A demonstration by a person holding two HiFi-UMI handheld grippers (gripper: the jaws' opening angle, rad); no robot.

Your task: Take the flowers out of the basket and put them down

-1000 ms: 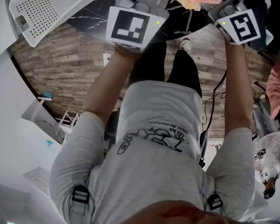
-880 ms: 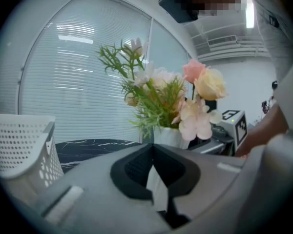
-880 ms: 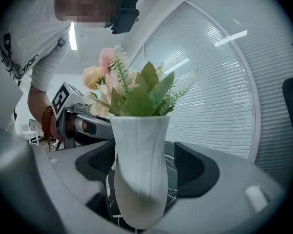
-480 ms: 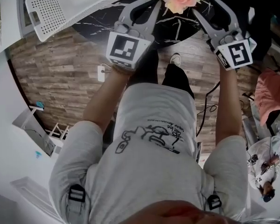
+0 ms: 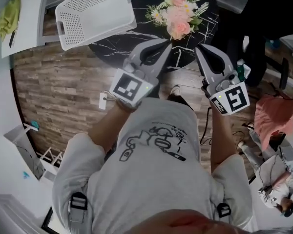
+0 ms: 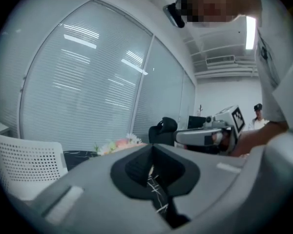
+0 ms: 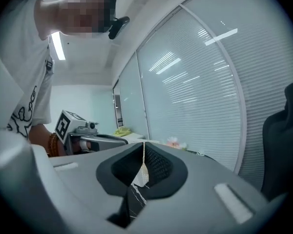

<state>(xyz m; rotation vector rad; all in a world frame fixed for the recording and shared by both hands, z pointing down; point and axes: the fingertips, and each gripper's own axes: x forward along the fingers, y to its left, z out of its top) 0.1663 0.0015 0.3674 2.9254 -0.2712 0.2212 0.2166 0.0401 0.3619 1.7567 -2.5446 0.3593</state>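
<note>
1. The pink-and-white flower bouquet [image 5: 178,16] lies on the far part of the round black marble counter [image 5: 115,45]. It is out of the white perforated plastic basket [image 5: 95,13], which sits to its left.
2. The left gripper [image 5: 169,43] hangs nearer than the bouquet, jaws together and empty.
3. The right gripper [image 5: 197,48] is beside it. Its jaws have just closed on nothing.
4. Both grippers are apart from the flowers, probably because the task is done.

floor [image 5: 63,91]: wood plank | table [image 5: 210,13]: black marble | windows [image 6: 88,91]: blinds [image 7: 200,82], seemingly shut
</note>
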